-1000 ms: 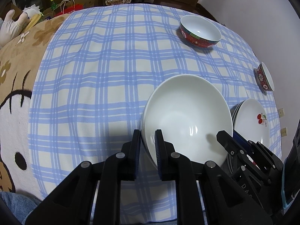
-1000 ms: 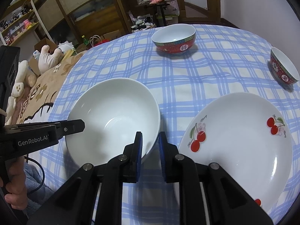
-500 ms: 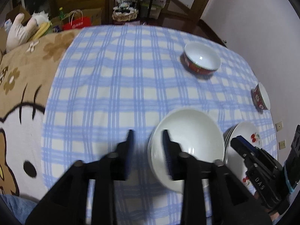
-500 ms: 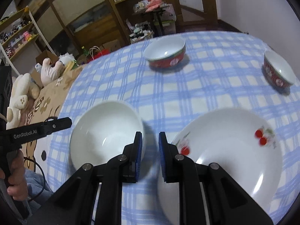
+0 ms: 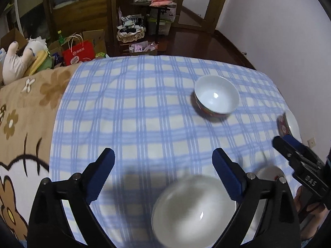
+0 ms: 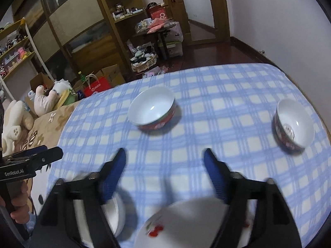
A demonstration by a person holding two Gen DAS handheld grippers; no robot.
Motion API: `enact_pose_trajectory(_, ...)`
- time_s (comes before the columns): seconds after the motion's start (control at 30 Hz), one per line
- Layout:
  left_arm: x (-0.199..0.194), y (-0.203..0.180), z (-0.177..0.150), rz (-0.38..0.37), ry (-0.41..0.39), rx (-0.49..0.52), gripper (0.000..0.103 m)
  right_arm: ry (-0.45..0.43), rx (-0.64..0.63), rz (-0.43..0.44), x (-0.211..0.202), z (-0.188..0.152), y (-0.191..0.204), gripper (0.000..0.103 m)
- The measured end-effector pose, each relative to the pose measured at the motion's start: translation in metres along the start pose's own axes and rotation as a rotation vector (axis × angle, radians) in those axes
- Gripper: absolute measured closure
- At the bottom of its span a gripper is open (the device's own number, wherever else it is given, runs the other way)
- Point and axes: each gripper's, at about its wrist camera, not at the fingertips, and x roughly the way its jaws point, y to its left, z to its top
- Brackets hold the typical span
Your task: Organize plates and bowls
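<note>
My left gripper (image 5: 163,161) is open and empty, held above the blue checked tablecloth (image 5: 144,113). The large white bowl (image 5: 192,210) rests on the cloth below it, near the front edge; it also shows in the right wrist view (image 6: 115,212). My right gripper (image 6: 165,159) is open and empty above the cherry plate (image 6: 186,223). A red-sided bowl (image 5: 216,97) stands mid-table, also in the right wrist view (image 6: 153,108). A second red-sided bowl (image 6: 293,122) stands at the right edge (image 5: 288,125).
A brown cartoon blanket (image 5: 22,107) covers the table's left part. Plush toys (image 6: 47,99), a red bag (image 5: 77,52) and boxes lie on the floor beyond. Wooden shelves (image 6: 86,20) stand at the back; a white wall (image 6: 279,20) is at the right.
Both grippers have opened, let go of the white bowl's rim and lifted back and up. The bowl now rests on the cloth beside the cherry plate.
</note>
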Motion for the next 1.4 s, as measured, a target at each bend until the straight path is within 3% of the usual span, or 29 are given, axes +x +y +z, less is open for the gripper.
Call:
enact_pose_trajectory(0.13, 0.018, -0.008, 0.021, 0.030, 0.015, 0.061, 0.009, 0.000, -0.007, -0.006, 0.016, 0.020, -0.008, 0.005)
enact_pose_trajectory(0.5, 0.081, -0.029, 0.065, 0.045, 0.034, 0.079, 0.009, 0.020, -0.051, -0.020, 0.071, 0.060, -0.020, 0.005)
enact_pose_trajectory(0.63, 0.102, -0.050, 0.077, 0.078, 0.023, 0.154, 0.009, 0.039, -0.064, -0.025, 0.088, 0.067, -0.022, 0.005)
enact_pose_trajectory(0.93, 0.141, -0.062, 0.087, 0.028, 0.080, 0.159, 0.010, 0.140, -0.073, -0.007, 0.126, 0.076, -0.024, 0.005)
enact_pose_trajectory(1.07, 0.152, -0.064, 0.088, 0.023, 0.104, 0.148, 0.028, 0.188, -0.058, 0.012, 0.140, 0.074, -0.027, 0.005)
enact_pose_trajectory(1.13, 0.157, -0.064, 0.088, 0.009, 0.116, 0.131, 0.040, 0.197, -0.067, 0.004, 0.144, 0.071, -0.027, 0.015)
enact_pose_trajectory(1.2, 0.161, -0.064, 0.086, -0.018, 0.139, 0.108, 0.058, 0.216, -0.068, 0.012, 0.146, 0.068, -0.027, 0.038)
enact_pose_trajectory(1.3, 0.163, -0.068, 0.081, -0.038, 0.126, 0.112, 0.067, 0.236, -0.061, 0.064, 0.147, 0.066, -0.027, 0.065)
enact_pose_trajectory(1.4, 0.161, -0.078, 0.076, -0.055, 0.117, 0.154, 0.086, 0.245, -0.097, 0.084, 0.145, 0.064, -0.020, 0.080)
